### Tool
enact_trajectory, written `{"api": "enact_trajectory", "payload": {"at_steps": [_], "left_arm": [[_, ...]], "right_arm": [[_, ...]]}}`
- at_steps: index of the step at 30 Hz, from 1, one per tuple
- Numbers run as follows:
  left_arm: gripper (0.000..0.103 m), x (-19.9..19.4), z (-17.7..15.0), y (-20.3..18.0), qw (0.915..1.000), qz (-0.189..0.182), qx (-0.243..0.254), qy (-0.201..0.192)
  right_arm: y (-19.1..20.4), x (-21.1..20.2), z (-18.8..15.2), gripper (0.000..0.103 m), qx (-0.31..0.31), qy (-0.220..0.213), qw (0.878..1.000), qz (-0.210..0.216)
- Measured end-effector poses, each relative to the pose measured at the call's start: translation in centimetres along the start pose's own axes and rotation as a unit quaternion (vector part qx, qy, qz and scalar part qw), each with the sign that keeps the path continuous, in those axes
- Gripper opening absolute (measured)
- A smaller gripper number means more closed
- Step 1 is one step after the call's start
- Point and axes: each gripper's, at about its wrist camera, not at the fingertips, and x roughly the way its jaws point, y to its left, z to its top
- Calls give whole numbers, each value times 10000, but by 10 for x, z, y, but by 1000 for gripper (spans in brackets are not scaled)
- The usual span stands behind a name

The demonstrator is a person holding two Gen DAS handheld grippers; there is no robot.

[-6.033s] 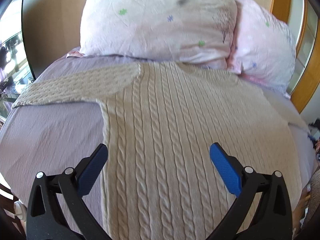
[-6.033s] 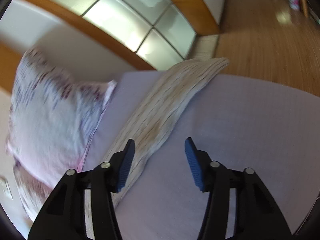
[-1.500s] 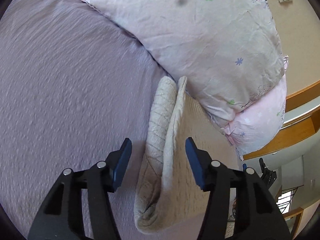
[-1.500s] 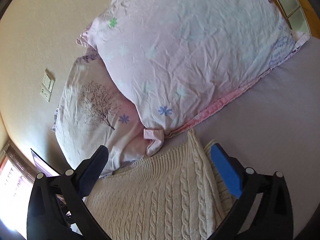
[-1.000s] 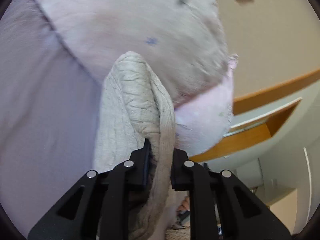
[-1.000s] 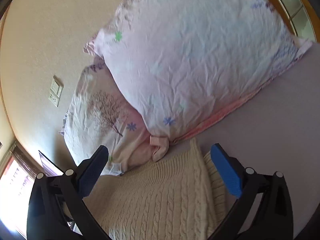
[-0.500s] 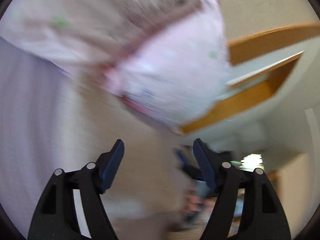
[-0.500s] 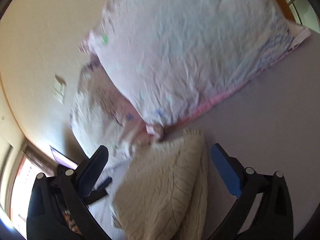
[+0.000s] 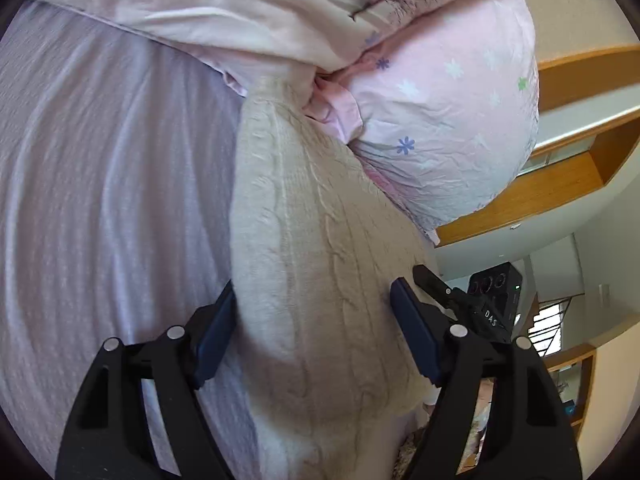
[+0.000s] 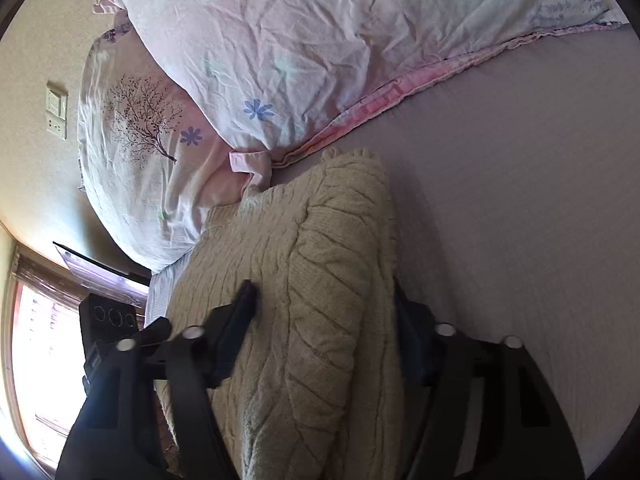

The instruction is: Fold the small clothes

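Note:
A cream cable-knit sweater (image 9: 312, 248) lies folded lengthwise on the lilac bed sheet (image 9: 100, 184), its far end against the pillows. My left gripper (image 9: 316, 332) is open, its blue fingers straddling the folded sweater's near part. In the right wrist view the sweater (image 10: 320, 280) is a thick folded bundle. My right gripper (image 10: 324, 332) is open, with its jaws on either side of the bundle's folded edge. The right gripper also shows in the left wrist view (image 9: 452, 296), just beyond the sweater.
Two pink-and-white floral pillows (image 9: 440, 112) (image 10: 300, 40) lie at the head of the bed, touching the sweater's far end. A wooden-framed window ledge (image 9: 560, 184) is behind them. A wall switch (image 10: 56, 114) and a bright window (image 10: 40, 360) are at the left.
My left gripper, shut on the sweater's fold a second ago, has let go and opened. The sweater now lies folded over. My right gripper has moved in around the folded bundle.

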Motion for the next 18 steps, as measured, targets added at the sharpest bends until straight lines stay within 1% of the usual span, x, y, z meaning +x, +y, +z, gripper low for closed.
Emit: {"api": "enact_trajectory", "payload": {"at_steps": [1, 2, 3, 5, 6, 7, 8, 9, 10, 11, 12, 13, 14, 15, 16, 17, 18], "left_arm": [[65, -5, -7, -3, 10000, 32, 72, -6], [54, -5, -8, -4, 9999, 18, 130, -66], [45, -8, -6, -3, 9998, -70, 167, -62], [39, -24, -4, 0, 9993, -259, 283, -21], [38, -38, -4, 1, 9985, -315, 437, -40], [38, -55, -4, -1, 9974, -230, 671, -161], [38, -71, -5, -2, 9955, -93, 881, -336], [40, -88, -3, -1, 9926, 105, 1078, -549], [42, -100, 0, 2, 9903, 296, 1174, -689], [48, -113, 5, 7, 9859, 680, 1273, -850], [52, -124, 8, 10, 9793, 1134, 1304, -1057], [53, -136, 7, 13, 9706, 1531, 1311, -1317], [59, -152, 3, 14, 9624, 1726, 1399, -1561], [67, -160, -1, 14, 9600, 1729, 1465, -1645], [70, -168, -6, 13, 9574, 1744, 1537, -1714], [71, -175, -14, 11, 9538, 1819, 1622, -1757], [73, -179, -20, 10, 9515, 1875, 1701, -1747]], "right_arm": [[0, 0, -1, 43, 39, -7, 9998, 183], [1, 0, -3, 40, 67, -64, 9996, 271], [3, 0, -4, 39, 70, -93, 9993, 357], [9, 1, -7, 36, 142, -101, 9968, 780], [14, 3, -9, 35, 149, -57, 9944, 1042], [25, 9, -14, 35, 76, 37, 9911, 1332], [38, 16, -19, 35, -75, 107, 9890, 1474], [52, 24, -23, 35, -311, 131, 9884, 1478], [71, 34, -28, 38, -658, 82, 9907, 1191], [83, 41, -31, 43, -920, -1, 9928, 773], [92, 42, -33, 45, -1136, -169, 9930, 275], [97, 37, -36, 46, -1265, -431, 9908, -207], [98, 29, -39, 49, -1247, -599, 9901, -240], [95, 20, -42, 51, -1138, -688, 9911, 3], [93, 11, -45, 51, -969, -663, 9923, 405], [93, 7, -48, 51, -912, -629, 9923, 554], [95, 6, -50, 51, -884, -601, 9925, 598]]}}
